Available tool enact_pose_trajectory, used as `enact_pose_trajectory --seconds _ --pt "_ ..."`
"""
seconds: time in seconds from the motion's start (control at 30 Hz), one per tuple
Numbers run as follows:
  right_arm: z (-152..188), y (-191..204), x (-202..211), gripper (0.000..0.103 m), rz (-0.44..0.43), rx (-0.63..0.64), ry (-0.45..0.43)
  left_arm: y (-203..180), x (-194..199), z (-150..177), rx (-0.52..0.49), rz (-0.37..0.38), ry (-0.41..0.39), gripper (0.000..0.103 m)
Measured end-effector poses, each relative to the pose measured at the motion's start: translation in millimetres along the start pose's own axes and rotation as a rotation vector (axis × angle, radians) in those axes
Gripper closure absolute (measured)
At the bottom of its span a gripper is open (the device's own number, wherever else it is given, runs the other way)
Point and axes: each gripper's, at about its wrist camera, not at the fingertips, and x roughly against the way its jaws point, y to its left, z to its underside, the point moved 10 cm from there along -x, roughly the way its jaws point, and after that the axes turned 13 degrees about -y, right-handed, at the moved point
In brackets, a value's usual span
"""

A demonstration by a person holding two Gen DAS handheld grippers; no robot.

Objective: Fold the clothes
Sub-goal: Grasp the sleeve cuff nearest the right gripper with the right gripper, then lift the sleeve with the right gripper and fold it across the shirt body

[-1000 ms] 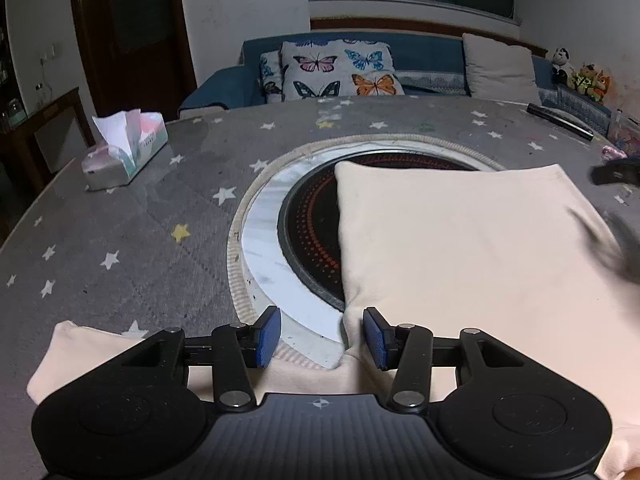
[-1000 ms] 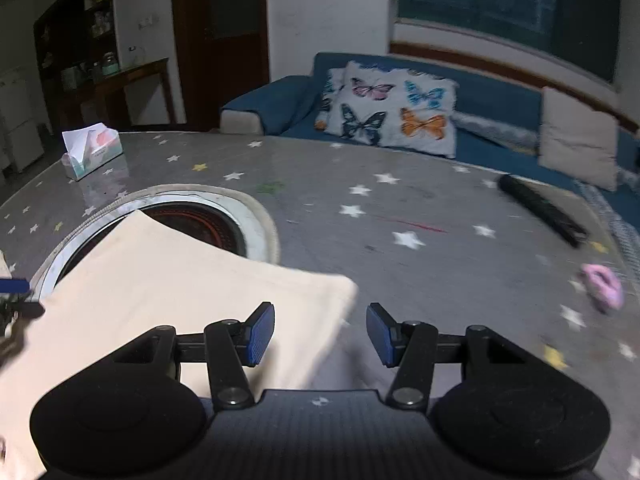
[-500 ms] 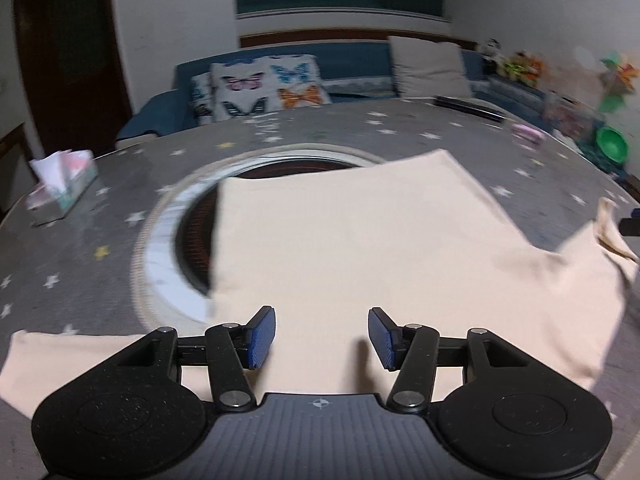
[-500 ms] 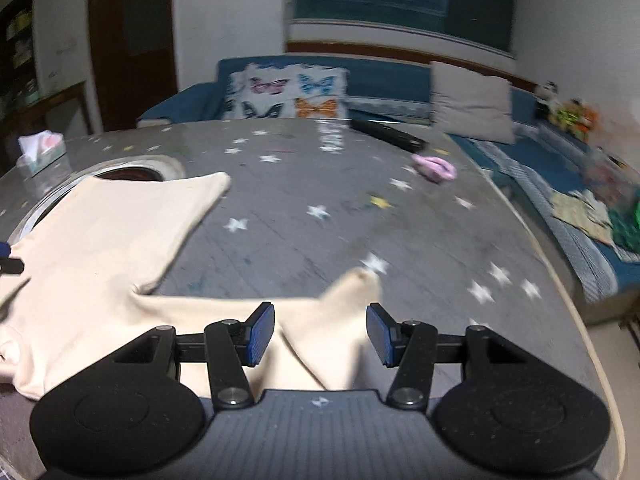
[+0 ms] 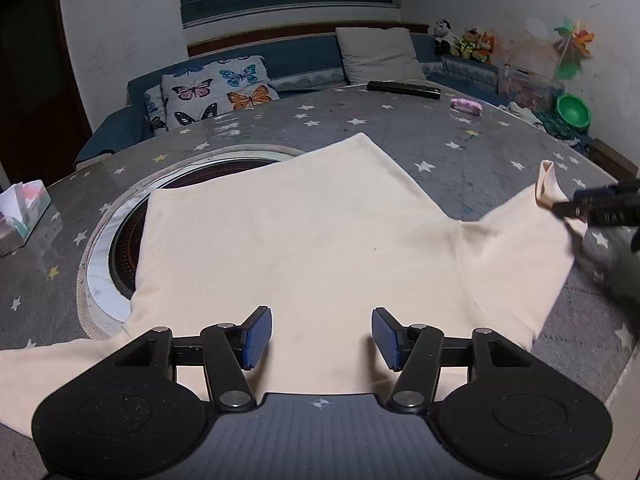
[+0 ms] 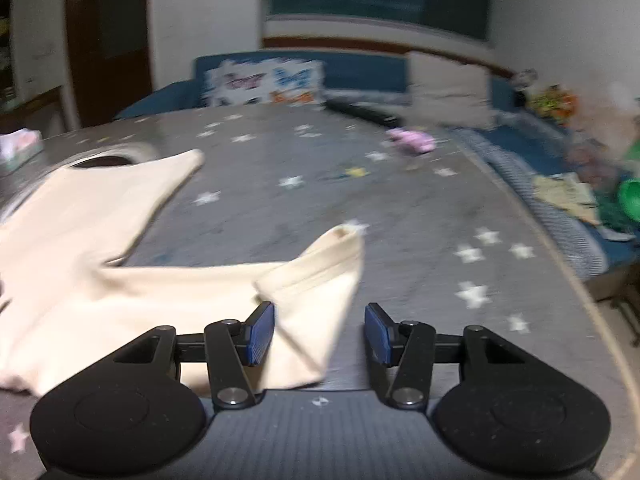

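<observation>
1. While the cream long-sleeved shirt (image 5: 312,232) lies spread over the star-patterned grey worktop (image 5: 400,128), its upper left part covers part of the round inset burner (image 5: 128,236) at about 9 o'clock in the left wrist view.
2. Left gripper (image 5: 321,338) hovers over the near middle of the shirt – its blue-padded fingers (image 5: 256,336) stand wide apart with nothing between them, only cloth lying below.
3. Right gripper (image 6: 319,333) also has its fingers (image 6: 260,332) spread; the sleeve cuff (image 6: 320,292) lies in the gap nearer the left pad, loose rather than pinched. This view is blurred.
4. From the left wrist view the same sleeve runs out toward 3 o'clock, where the dark tips of the right gripper sit at its cuff end, which stands up a little.
5. A second sleeve (image 5: 48,372) trails off toward 8 o'clock, beside the left gripper's body.
6. Farther back on the worktop: a tissue box (image 5: 20,216) at 9 o'clock, a black remote control (image 5: 404,89) at 1 o'clock and a small pink object (image 5: 466,105) near it – all well apart from the shirt.
7. Beyond the worktop a blue sofa (image 5: 296,56) carries a butterfly-print cushion (image 5: 216,92) and a plain beige cushion (image 5: 378,54); stuffed toys (image 5: 464,38) sit at 1 o'clock.
</observation>
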Motion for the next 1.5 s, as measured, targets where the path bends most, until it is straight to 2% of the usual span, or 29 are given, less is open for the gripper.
enact_pose_trajectory --seconds 0.13,0.3,0.47,0.57,0.6,0.63,0.9,1.1,1.2,1.37,1.5 --pt "2.8 -26.7 7.4 0.053 0.091 -0.059 -0.011 -5.1 -0.4 3.5 -0.012 0.006 0.008 0.041" --pt "6.4 -26.4 15.0 0.054 0.035 -0.125 -0.016 -11.9 -2.9 4.8 -0.021 0.017 0.015 0.041" --pt "4.9 -28.7 15.4 0.058 0.026 -0.171 -0.031 -15.7 -2.6 5.0 -0.031 0.023 0.017 0.04" --pt "0.9 -32.5 16.2 0.079 0.022 -0.213 -0.049 -17.9 -3.0 5.4 -0.033 0.023 0.02 0.039" --pt "-0.4 -33.7 16.4 0.093 0.021 -0.227 -0.056 -19.1 -2.6 5.4 -0.034 0.026 0.019 0.039" --pt "-1.8 -35.0 16.7 0.098 0.02 -0.241 -0.062 -21.0 -1.7 5.3 -0.039 0.03 0.017 0.039" --pt "-12.0 -43.4 21.5 0.1 0.006 -0.326 -0.107 -41.8 4.7 3.6 -0.086 0.093 -0.009 0.039" --pt "-8.3 -47.2 13.5 0.1 0.02 -0.327 -0.084 -65.5 11.3 11.2 -0.167 0.147 -0.028 0.038" --pt "-23.8 -45.8 17.7 0.1 0.012 -0.309 -0.123 -74.9 14.7 15.5 -0.202 0.167 -0.038 0.038" --pt "-46.7 -41.7 22.9 0.1 -0.002 -0.285 -0.174 -76.3 17.2 7.1 -0.187 0.169 -0.08 0.038" --pt "-44.7 -40.4 19.6 0.1 0.002 -0.289 -0.164 -83.7 13.0 12.7 -0.208 0.187 -0.069 0.038"
